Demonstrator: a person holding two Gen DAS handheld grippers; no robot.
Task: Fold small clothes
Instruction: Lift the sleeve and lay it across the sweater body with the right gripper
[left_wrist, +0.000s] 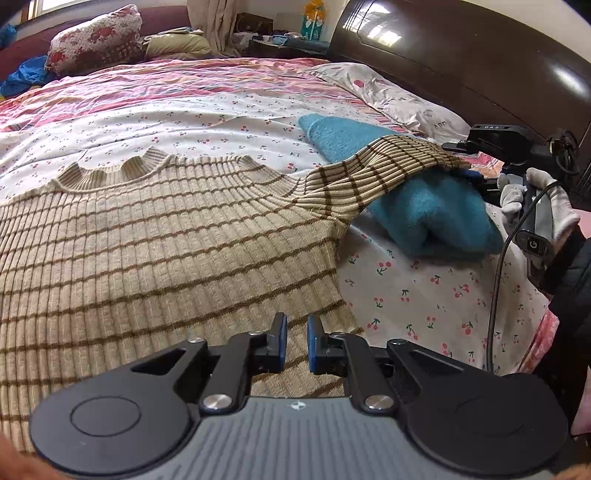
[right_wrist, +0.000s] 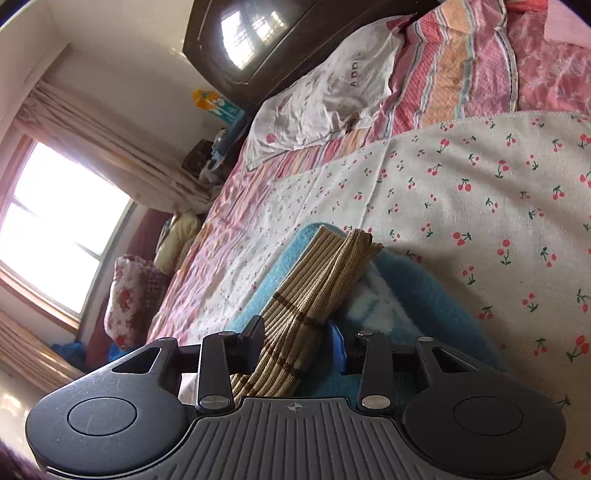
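A beige ribbed sweater (left_wrist: 166, 240) with thin brown stripes lies flat on the bed, collar away from me. My left gripper (left_wrist: 297, 332) hovers low over its lower right part. The jaws are almost together, and only the flat knit shows in the slit between them. The sweater's right sleeve (left_wrist: 388, 162) is lifted and drawn out to the right over a folded blue fuzzy garment (left_wrist: 424, 214). My right gripper (left_wrist: 461, 160), held by a white-gloved hand (left_wrist: 546, 206), is shut on that sleeve. In the right wrist view the sleeve (right_wrist: 314, 295) runs between the right gripper's (right_wrist: 295, 339) jaws, cuff hanging beyond.
A cherry-print sheet (left_wrist: 424, 295) covers a pink striped quilt (left_wrist: 184, 81). A white pillow (left_wrist: 399, 99) lies by the dark headboard (left_wrist: 461, 48). A floral pillow (left_wrist: 96, 37) sits at the far left. A black cable (left_wrist: 495, 295) hangs from the right gripper. A window (right_wrist: 55, 221) is beyond the bed.
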